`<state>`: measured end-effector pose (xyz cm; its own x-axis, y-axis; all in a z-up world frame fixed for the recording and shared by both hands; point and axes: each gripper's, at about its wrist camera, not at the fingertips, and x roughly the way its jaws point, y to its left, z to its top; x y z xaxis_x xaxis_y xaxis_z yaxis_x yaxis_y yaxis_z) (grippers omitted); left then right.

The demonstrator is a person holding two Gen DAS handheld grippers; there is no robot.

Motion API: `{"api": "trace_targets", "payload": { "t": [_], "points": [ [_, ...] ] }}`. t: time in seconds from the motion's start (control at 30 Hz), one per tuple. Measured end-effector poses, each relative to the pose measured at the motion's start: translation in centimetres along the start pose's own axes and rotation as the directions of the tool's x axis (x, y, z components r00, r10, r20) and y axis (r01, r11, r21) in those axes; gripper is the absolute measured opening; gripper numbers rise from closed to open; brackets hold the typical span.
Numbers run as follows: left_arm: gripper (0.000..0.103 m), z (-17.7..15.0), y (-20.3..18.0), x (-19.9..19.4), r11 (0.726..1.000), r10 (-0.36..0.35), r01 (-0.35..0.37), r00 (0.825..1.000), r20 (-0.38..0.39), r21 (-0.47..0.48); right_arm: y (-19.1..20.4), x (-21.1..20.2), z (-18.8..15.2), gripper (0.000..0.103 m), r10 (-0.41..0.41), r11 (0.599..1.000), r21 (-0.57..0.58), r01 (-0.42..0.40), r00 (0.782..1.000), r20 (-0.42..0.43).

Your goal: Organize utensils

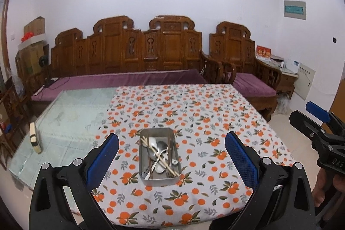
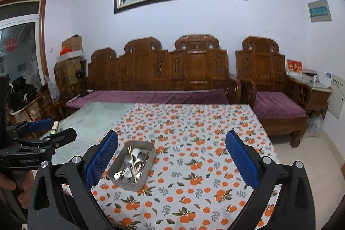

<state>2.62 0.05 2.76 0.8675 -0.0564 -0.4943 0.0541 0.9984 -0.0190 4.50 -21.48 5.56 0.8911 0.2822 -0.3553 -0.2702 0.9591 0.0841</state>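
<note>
A rectangular metal tray (image 1: 144,178) stands on the orange-patterned tablecloth (image 1: 194,113), holding metal spoons (image 1: 162,146), white spoons and wooden chopsticks (image 1: 160,159) in a heap. My left gripper (image 1: 171,157) is open and empty, held above the near table edge with the tray between its blue pads. My right gripper (image 2: 171,160) is open and empty, with the same tray (image 2: 138,185) by its left pad (image 2: 101,160). Each gripper shows at the edge of the other's view: the right one (image 1: 319,122) and the left one (image 2: 43,130).
The cloth covers the right part of a glass table (image 1: 71,109). A small white and tan block (image 1: 35,137) stands on the bare glass at left. Carved wooden sofas with purple cushions (image 1: 138,79) stand behind the table. Cardboard boxes (image 1: 34,40) are stacked at far left.
</note>
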Motion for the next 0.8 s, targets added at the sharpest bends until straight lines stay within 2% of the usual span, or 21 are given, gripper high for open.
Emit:
{"api": "trace_targets", "payload": {
  "t": [0.37,0.57,0.8],
  "points": [
    [0.095,1.4,-1.4,-4.1,1.000,0.008,-0.010,0.995,0.102,0.018,0.7,-4.6,2.3,0.100,-0.017,1.000,-0.019,0.019,0.994,0.103],
    [0.095,1.4,-1.3,-5.6,1.000,0.013,-0.014,0.991,0.137,0.011,0.9,-5.1,2.3,0.100,-0.016,1.000,-0.016,0.017,0.994,0.107],
    [0.095,1.3,-1.0,-5.8,1.000,0.022,-0.024,0.990,0.141,0.008,1.0,-5.3,2.1,0.100,-0.020,1.000,-0.013,0.021,0.995,0.102]
  ]
}}
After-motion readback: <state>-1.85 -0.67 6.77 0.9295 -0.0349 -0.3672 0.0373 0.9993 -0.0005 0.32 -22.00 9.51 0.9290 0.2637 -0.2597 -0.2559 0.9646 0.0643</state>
